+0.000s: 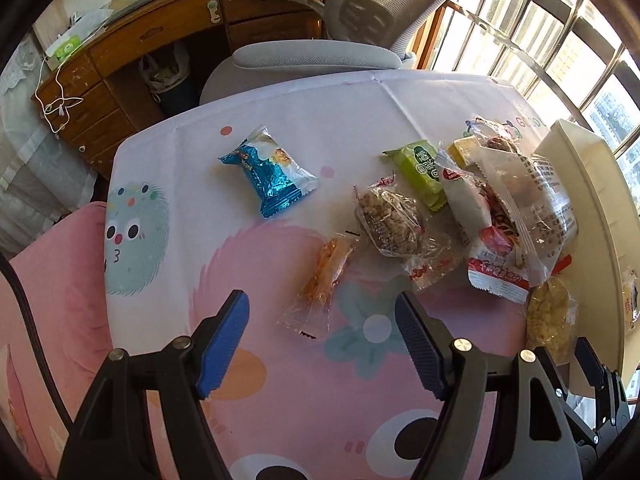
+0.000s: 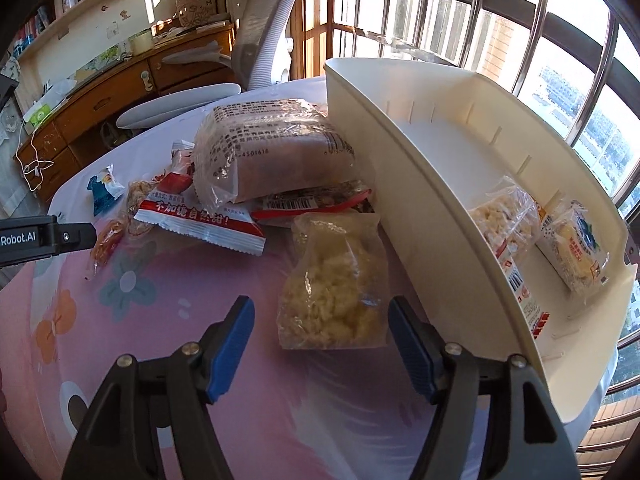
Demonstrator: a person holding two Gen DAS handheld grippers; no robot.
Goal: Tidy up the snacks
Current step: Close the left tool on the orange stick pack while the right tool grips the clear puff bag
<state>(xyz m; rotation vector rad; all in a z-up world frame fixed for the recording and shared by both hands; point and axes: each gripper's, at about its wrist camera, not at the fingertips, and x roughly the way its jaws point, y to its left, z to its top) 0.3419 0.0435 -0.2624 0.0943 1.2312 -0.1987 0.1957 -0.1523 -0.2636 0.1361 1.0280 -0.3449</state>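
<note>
A clear crinkly packet of pale yellow puffed-grain cake lies flat on the pink cartoon-print tablecloth, just beside the outer wall of the cream plastic storage bin, which already holds two wrapped snacks. The right gripper hovers with blue pads spread either side of its near end, gripping nothing, likely lined up to lift it in. The left gripper, also spread and empty, points toward a small clear packet of orange candy.
</note>
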